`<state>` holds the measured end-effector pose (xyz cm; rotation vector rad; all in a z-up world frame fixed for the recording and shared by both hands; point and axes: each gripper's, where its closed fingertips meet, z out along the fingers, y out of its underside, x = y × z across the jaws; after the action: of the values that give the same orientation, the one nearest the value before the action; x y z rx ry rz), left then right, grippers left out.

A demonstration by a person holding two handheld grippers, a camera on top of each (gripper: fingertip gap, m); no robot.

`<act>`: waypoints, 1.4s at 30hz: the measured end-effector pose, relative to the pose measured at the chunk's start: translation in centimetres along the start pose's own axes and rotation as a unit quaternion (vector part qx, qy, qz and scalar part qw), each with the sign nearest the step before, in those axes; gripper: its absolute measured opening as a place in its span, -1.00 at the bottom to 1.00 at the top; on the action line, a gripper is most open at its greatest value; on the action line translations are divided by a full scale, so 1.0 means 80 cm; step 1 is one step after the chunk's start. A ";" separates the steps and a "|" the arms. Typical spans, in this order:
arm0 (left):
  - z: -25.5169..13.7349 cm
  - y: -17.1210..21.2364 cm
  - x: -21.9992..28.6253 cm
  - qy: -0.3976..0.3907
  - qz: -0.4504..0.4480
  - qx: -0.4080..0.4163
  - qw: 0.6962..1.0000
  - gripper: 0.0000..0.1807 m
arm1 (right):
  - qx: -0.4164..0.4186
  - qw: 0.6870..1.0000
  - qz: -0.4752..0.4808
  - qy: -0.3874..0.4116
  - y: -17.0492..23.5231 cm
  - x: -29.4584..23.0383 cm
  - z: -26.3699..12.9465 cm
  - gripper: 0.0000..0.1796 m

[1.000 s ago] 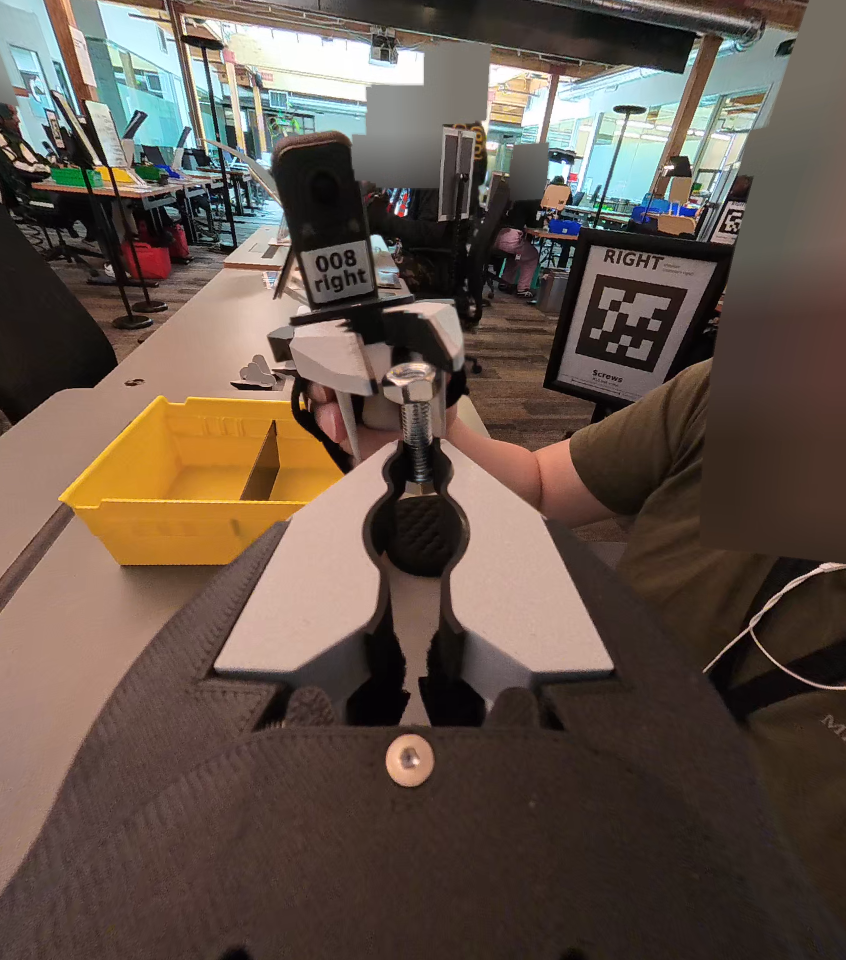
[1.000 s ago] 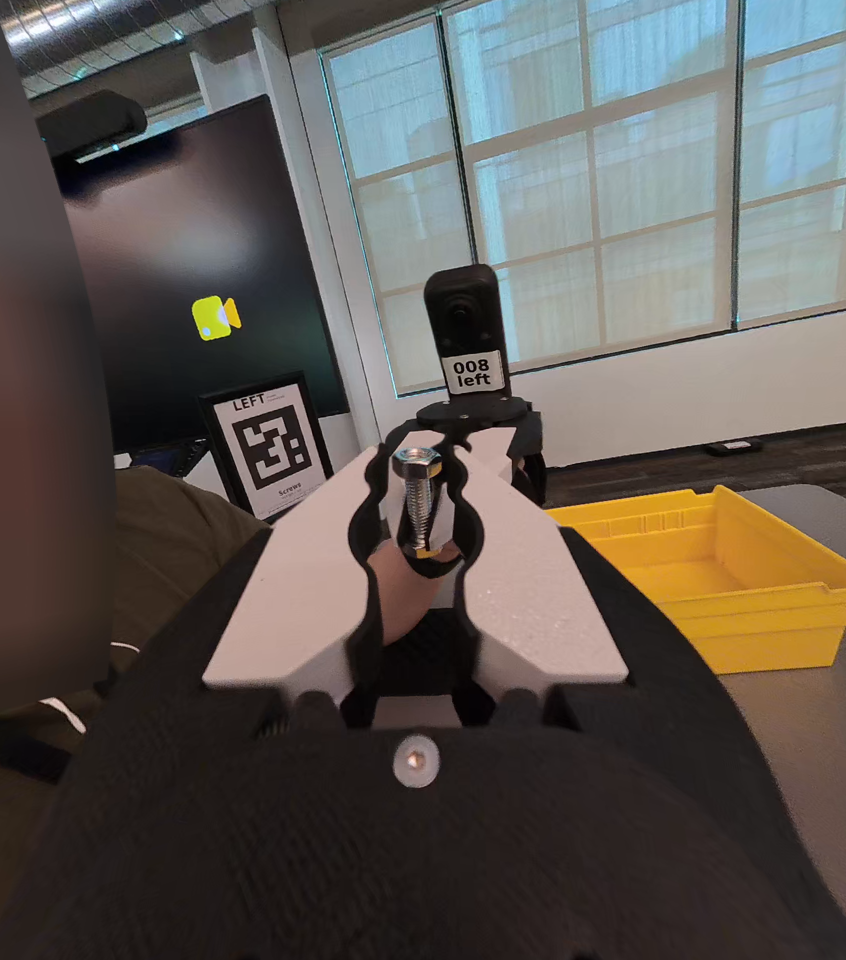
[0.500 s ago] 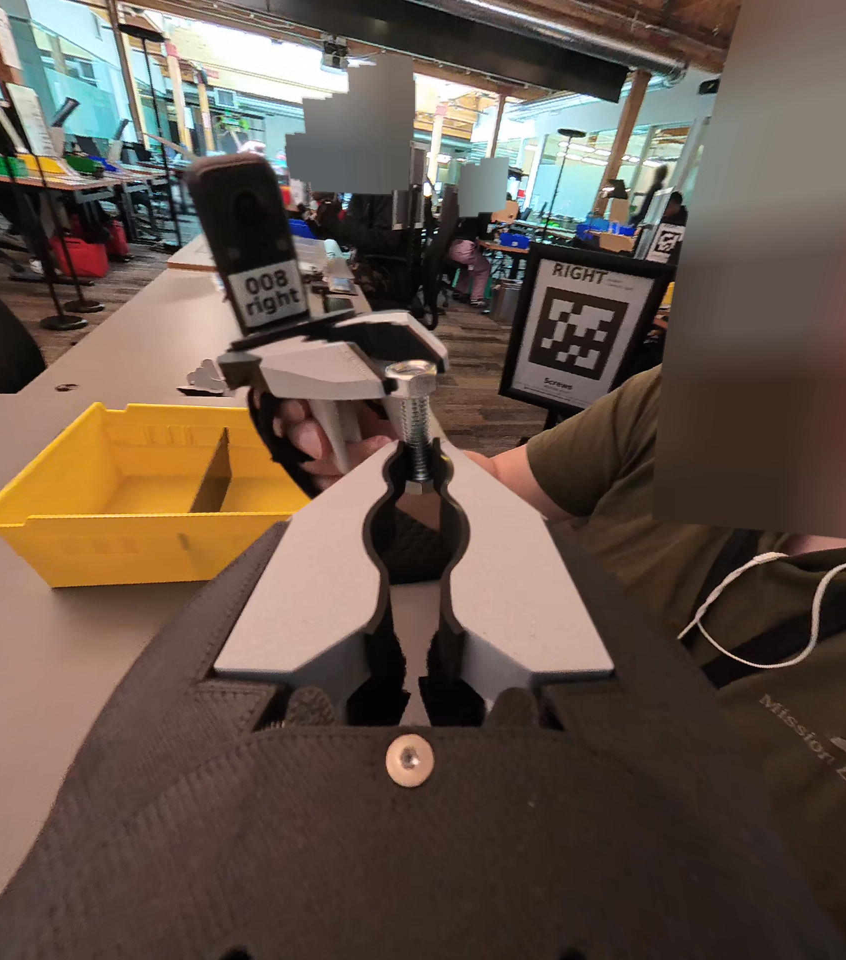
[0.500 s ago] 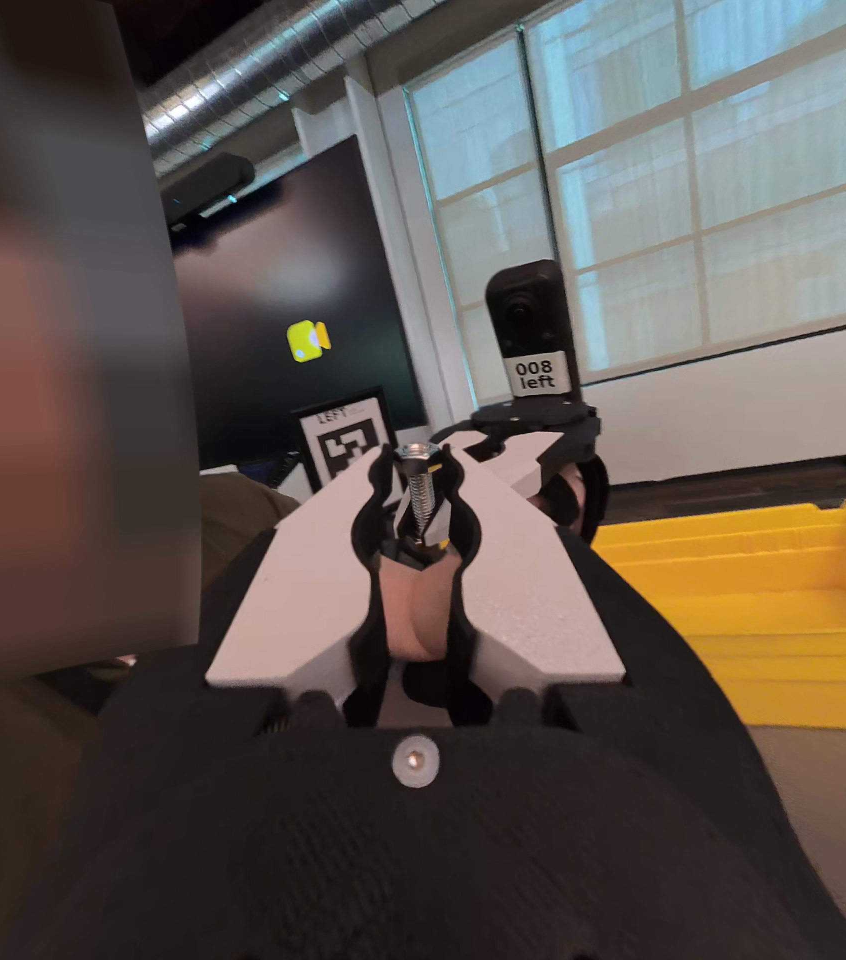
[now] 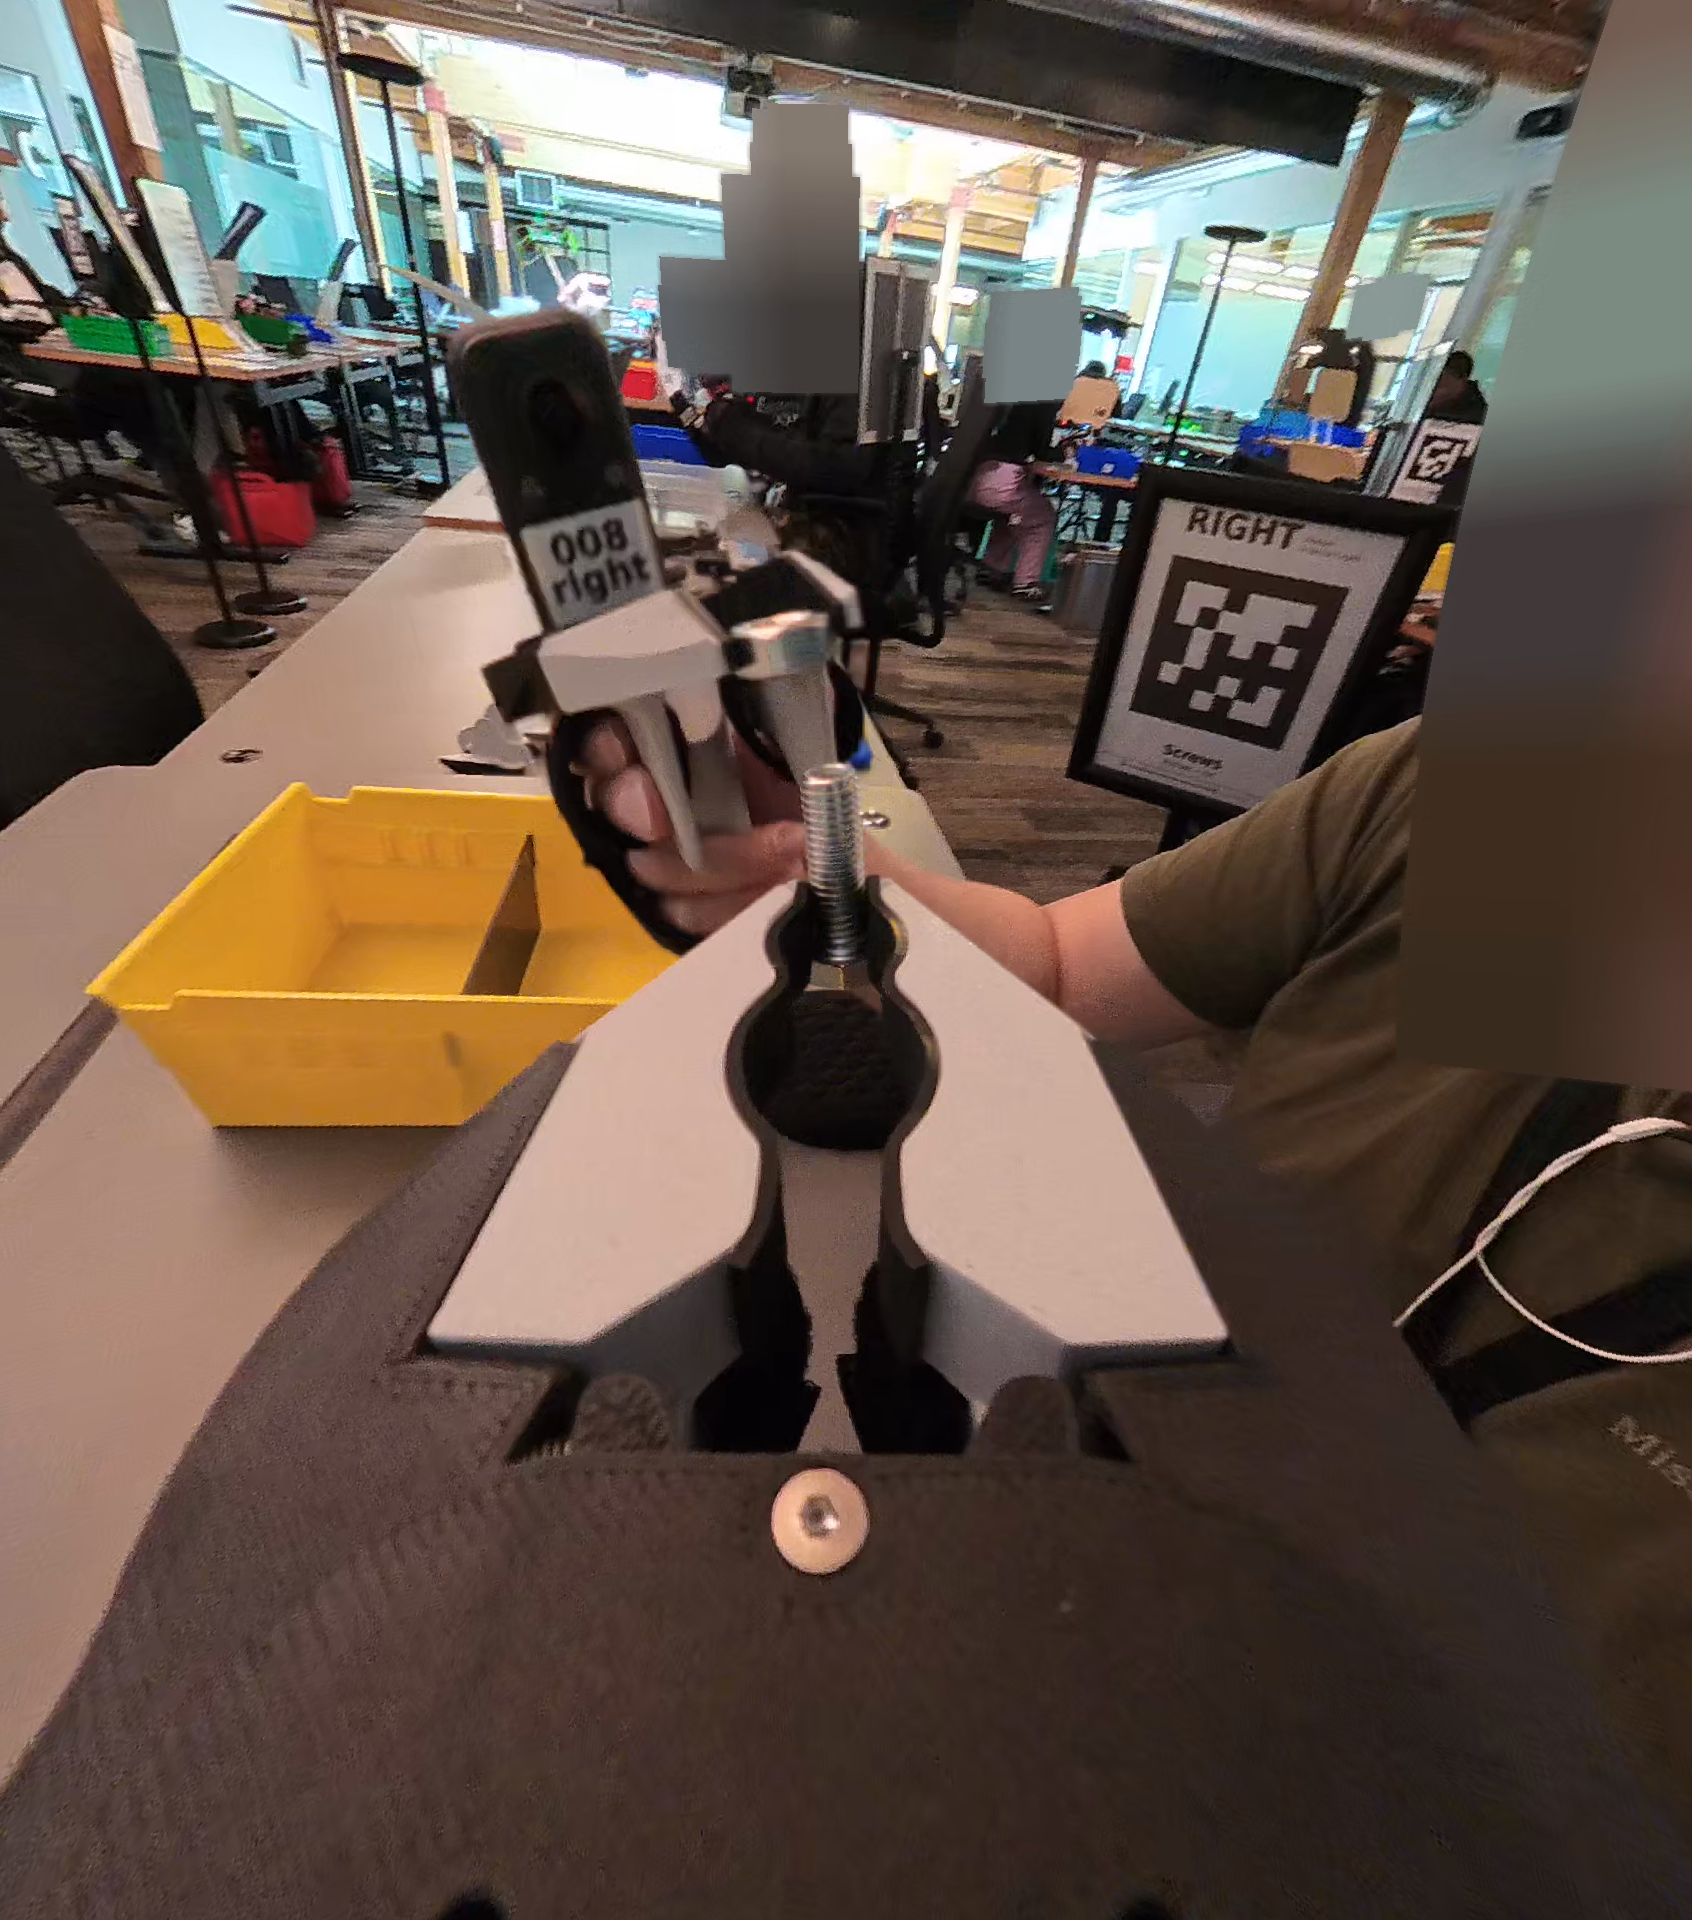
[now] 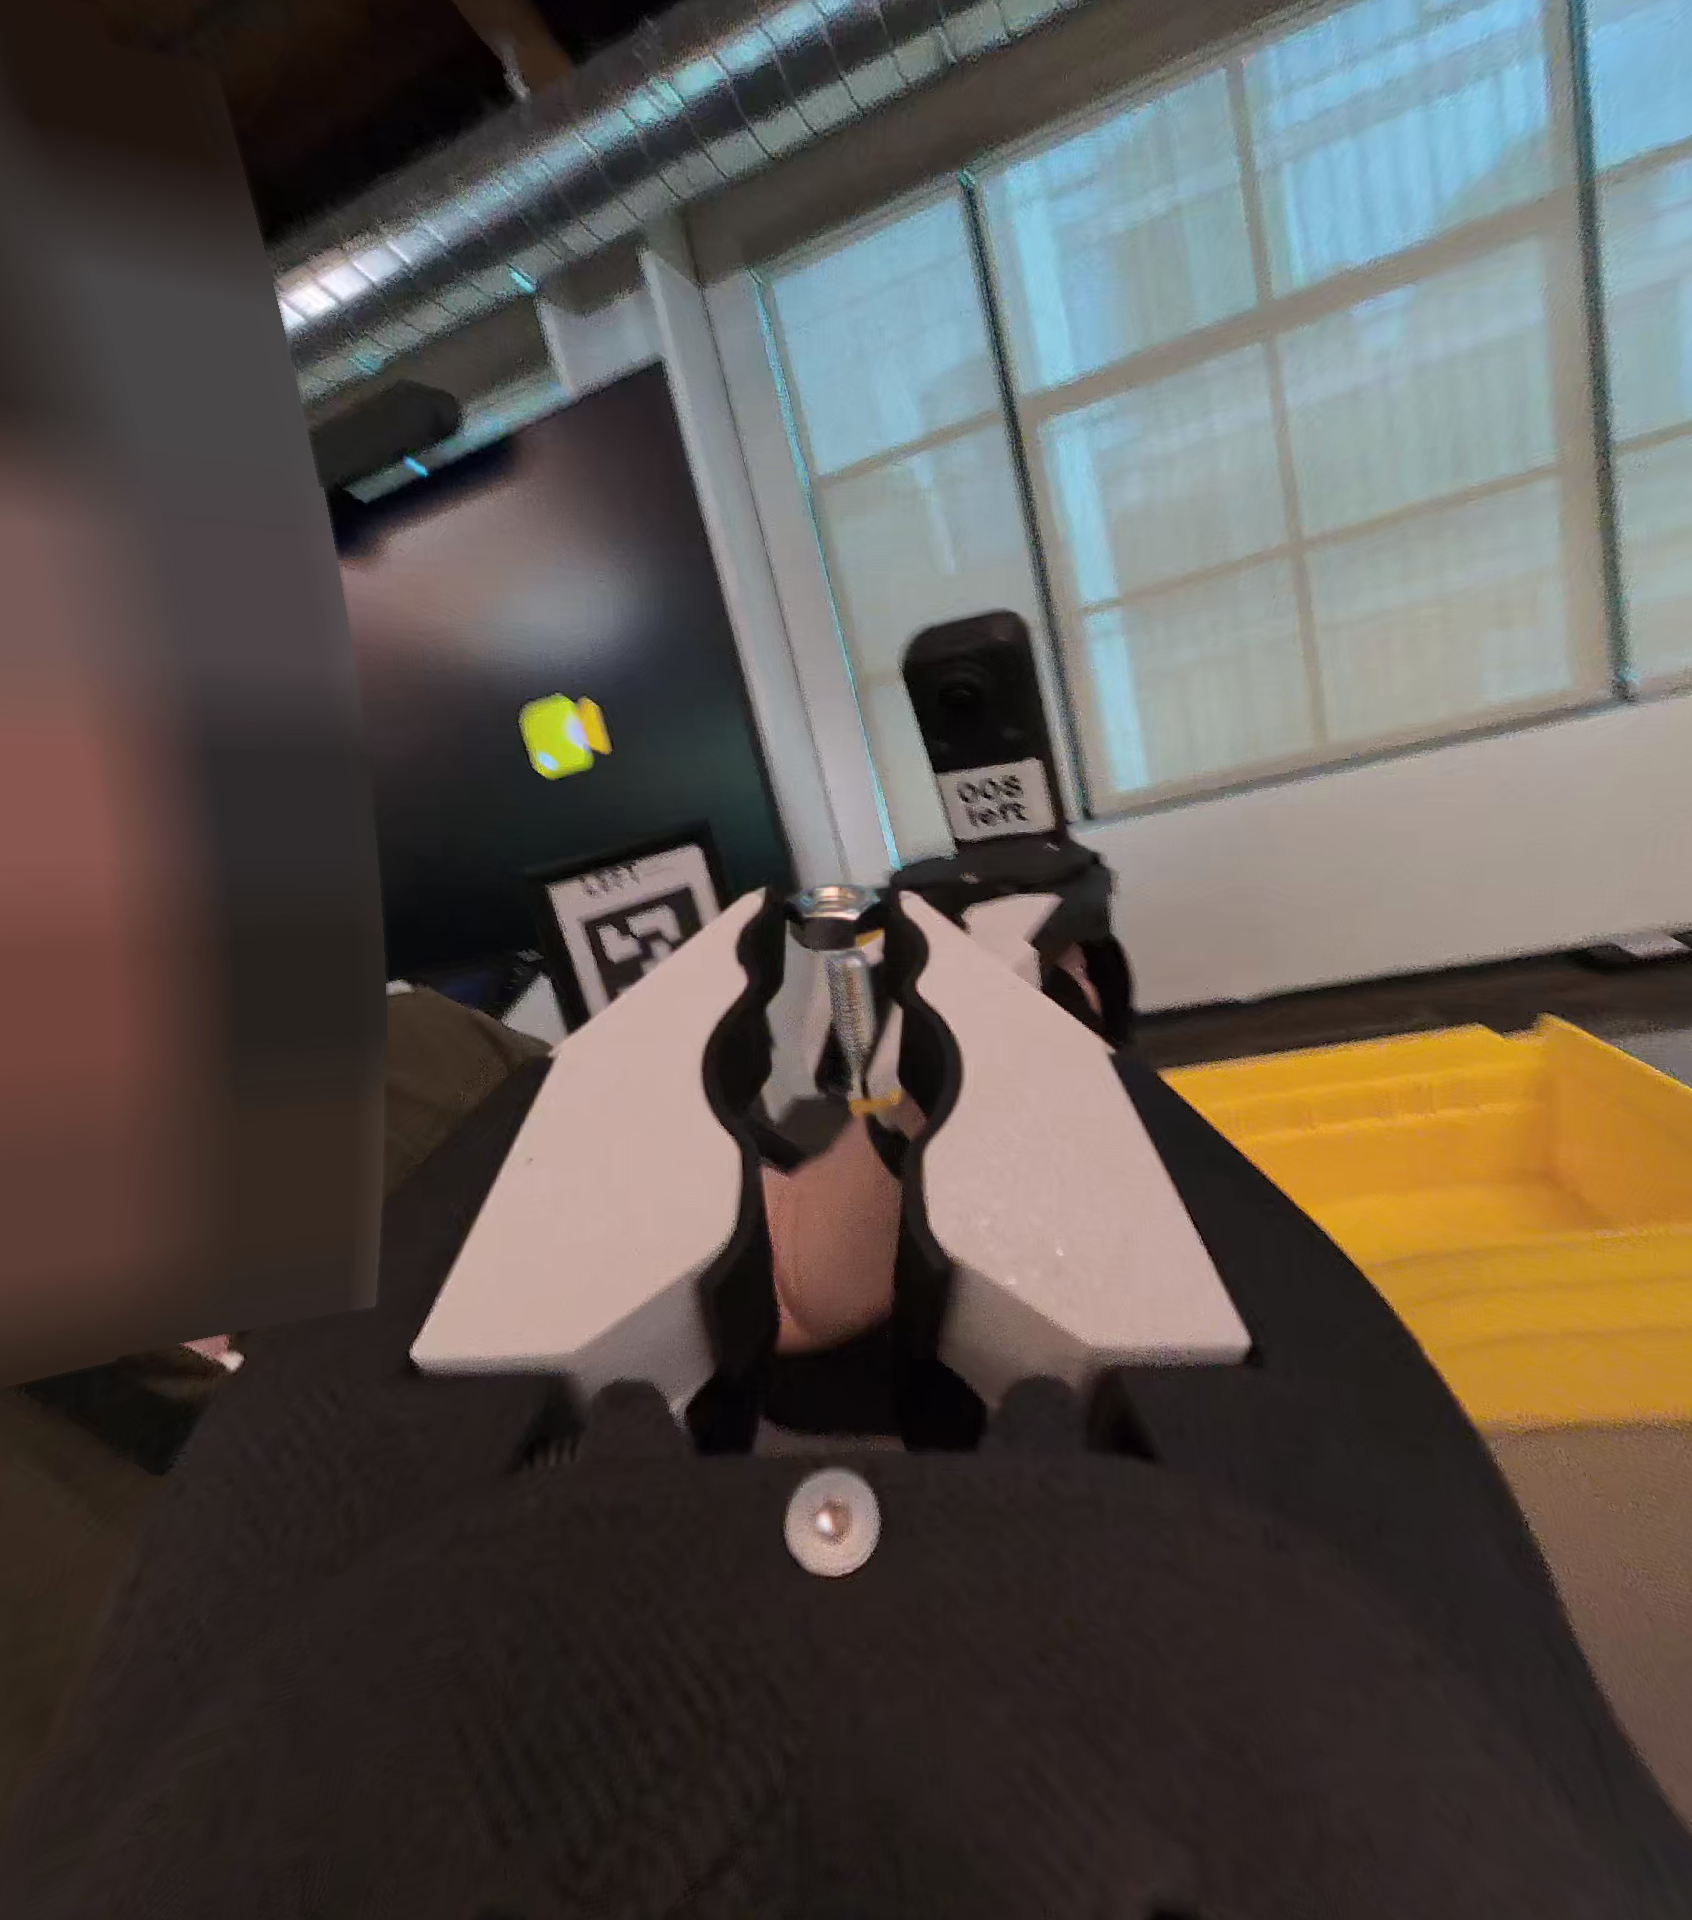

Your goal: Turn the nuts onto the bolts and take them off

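The left gripper (image 5: 834, 935) is clamped on the head of an upright threaded silver steel bolt (image 5: 829, 852); directly above its tip, the right gripper (image 6: 829, 925) pinches a silver hex nut (image 6: 826, 914), beside a yellow plastic bin (image 5: 374, 966).

On my feed I see a yellow plastic bin (image 5: 374, 966) with a dark divider (image 5: 507, 925) on the grey tabletop (image 5: 94, 1299), a framed black-and-white marker sign (image 5: 1242, 649) beyond, and large gridded windows (image 6: 1341, 436).
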<state>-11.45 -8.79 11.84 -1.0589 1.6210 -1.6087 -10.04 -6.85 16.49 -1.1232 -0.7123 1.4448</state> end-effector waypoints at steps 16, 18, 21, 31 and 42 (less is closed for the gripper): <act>-0.002 0.008 -0.013 -0.027 0.005 -0.016 1.000 -0.92 | -0.509 0.748 0.135 0.404 0.183 0.066 -0.413 -0.79; 0.000 0.011 -0.014 -0.028 0.006 -0.022 0.999 -0.92 | -0.508 0.751 0.137 0.399 0.184 0.069 -0.410 -0.79; 0.004 0.017 -0.016 -0.029 0.006 -0.030 0.999 -0.92 | -0.483 0.772 0.113 0.397 0.167 0.075 -0.393 -0.70; 0.017 0.038 -0.032 -0.043 -0.001 -0.059 0.997 -0.92 | -0.224 0.939 -0.215 0.148 0.025 0.002 -0.073 -0.58; 0.021 0.041 -0.028 -0.040 0.006 -0.066 0.997 -0.91 | -0.202 0.972 -0.077 0.087 0.068 0.024 -0.012 -0.92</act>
<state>-9.26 -7.92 8.24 -1.1628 1.6967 -1.4489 -11.16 -6.21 10.77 -1.4516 -0.9727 1.0800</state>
